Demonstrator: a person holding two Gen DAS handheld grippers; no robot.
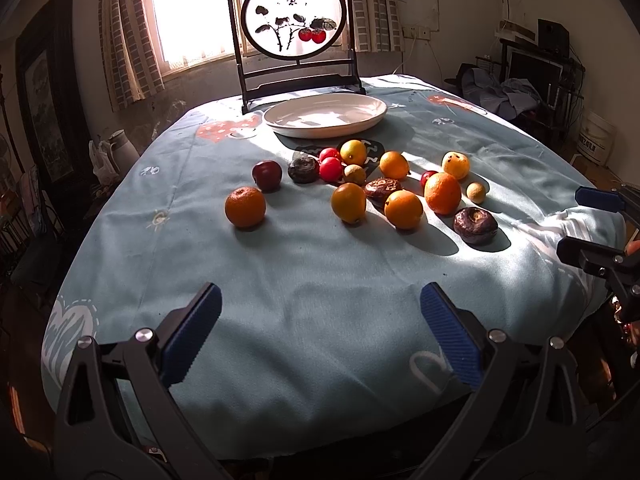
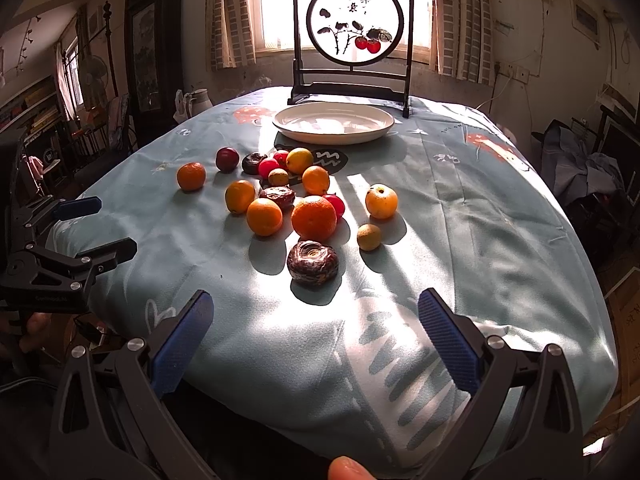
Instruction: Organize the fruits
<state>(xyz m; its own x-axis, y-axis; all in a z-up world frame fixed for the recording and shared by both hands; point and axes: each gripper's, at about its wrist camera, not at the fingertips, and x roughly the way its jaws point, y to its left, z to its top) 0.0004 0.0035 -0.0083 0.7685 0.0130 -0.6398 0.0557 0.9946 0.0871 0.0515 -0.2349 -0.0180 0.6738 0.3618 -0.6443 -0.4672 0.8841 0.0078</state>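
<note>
Fruits lie loose in a cluster mid-surface, none on the plate. Nearest the right gripper: a dark wrinkled fruit, alone at the cluster's front edge. Just behind it a big orange, a red fruit touching its far side. Another orange just left of the big one, with a dark brown wrinkled fruit behind it. A spotted yellow fruit sits right of the group, a small tan fruit near it, apart. Far left of the cluster, a mandarin stands alone, a dark red plum behind it.

White plate sits behind the fruits, empty, well apart from the nearest ones. Behind the plate, touching or just beside it, a framed round screen painted with red fruits stands upright.

Left gripper hovers over the near edge of the surface, jaws spread wide, holding nothing. Right gripper likewise over the near edge, released, nothing between the blue pads. Fingertip of the person shows at the bottom of the right wrist view. Light blue patterned cloth covers the surface, sunlit stripes across it.
</note>
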